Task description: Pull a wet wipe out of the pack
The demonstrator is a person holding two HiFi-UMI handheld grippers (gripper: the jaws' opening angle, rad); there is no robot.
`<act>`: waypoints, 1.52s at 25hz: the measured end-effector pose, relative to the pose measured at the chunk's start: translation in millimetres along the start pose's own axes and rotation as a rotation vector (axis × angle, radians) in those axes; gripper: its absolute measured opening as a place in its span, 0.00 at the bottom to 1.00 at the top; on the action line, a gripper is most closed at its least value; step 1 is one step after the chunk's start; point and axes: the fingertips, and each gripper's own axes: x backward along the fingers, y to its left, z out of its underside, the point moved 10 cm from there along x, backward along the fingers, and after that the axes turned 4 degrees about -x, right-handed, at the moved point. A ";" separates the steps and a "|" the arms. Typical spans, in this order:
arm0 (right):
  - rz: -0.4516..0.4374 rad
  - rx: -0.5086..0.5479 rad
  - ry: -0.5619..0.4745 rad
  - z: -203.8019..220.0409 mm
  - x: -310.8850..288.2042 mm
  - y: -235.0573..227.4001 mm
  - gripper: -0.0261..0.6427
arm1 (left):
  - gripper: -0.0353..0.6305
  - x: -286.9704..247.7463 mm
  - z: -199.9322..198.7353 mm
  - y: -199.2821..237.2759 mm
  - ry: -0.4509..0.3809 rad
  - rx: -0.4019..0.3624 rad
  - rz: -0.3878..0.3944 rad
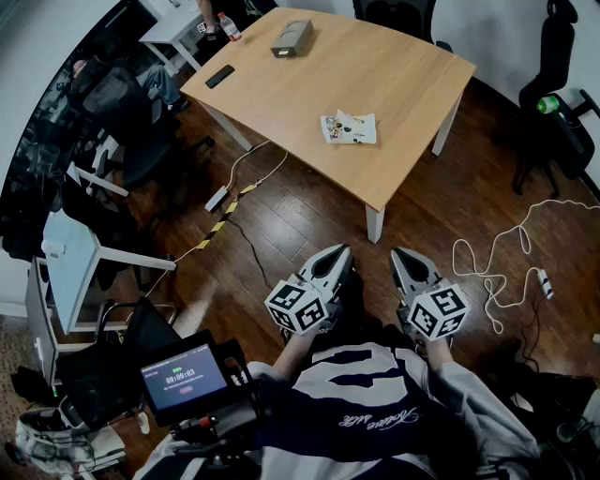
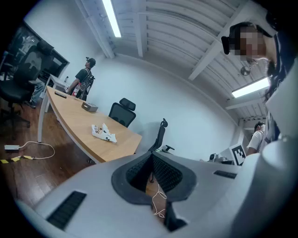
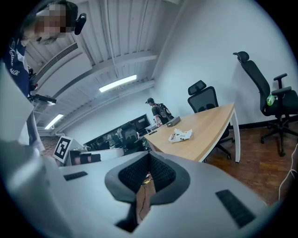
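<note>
The wet wipe pack [image 1: 348,128], white with printed colours, lies near the front right edge of the wooden table [image 1: 394,84]. It also shows small in the left gripper view as the pack [image 2: 103,132] and in the right gripper view as the pack [image 3: 180,135]. My left gripper [image 1: 339,252] and right gripper [image 1: 402,254] hang side by side over the wooden floor, close to the person's body and well short of the table. Both point toward the table. The left gripper [image 2: 151,155] and the right gripper [image 3: 149,155] each have their jaws shut with nothing between them.
A grey box [image 1: 292,37], a black flat device [image 1: 219,76] and a bottle [image 1: 229,26] lie at the table's far end. White cable [image 1: 497,262] and a power strip [image 1: 217,198] lie on the floor. Office chairs [image 1: 553,56] stand around. A person [image 2: 84,79] stands far off.
</note>
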 end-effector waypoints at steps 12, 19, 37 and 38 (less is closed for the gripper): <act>0.103 -0.033 -0.006 -46.2 -104.1 -41.6 0.03 | 0.06 -85.1 -61.3 115.8 0.043 0.008 0.054; 0.158 -0.037 -0.021 -77.1 -181.8 -60.6 0.03 | 0.06 -134.6 -97.7 194.5 0.074 0.007 0.104; 0.179 -0.015 0.105 -112.7 -246.6 -104.6 0.09 | 0.06 -200.5 -76.0 274.2 0.239 0.096 0.024; 0.168 -0.012 0.120 -114.5 -250.2 -110.8 0.09 | 0.06 -205.7 -75.2 278.0 0.245 0.097 0.007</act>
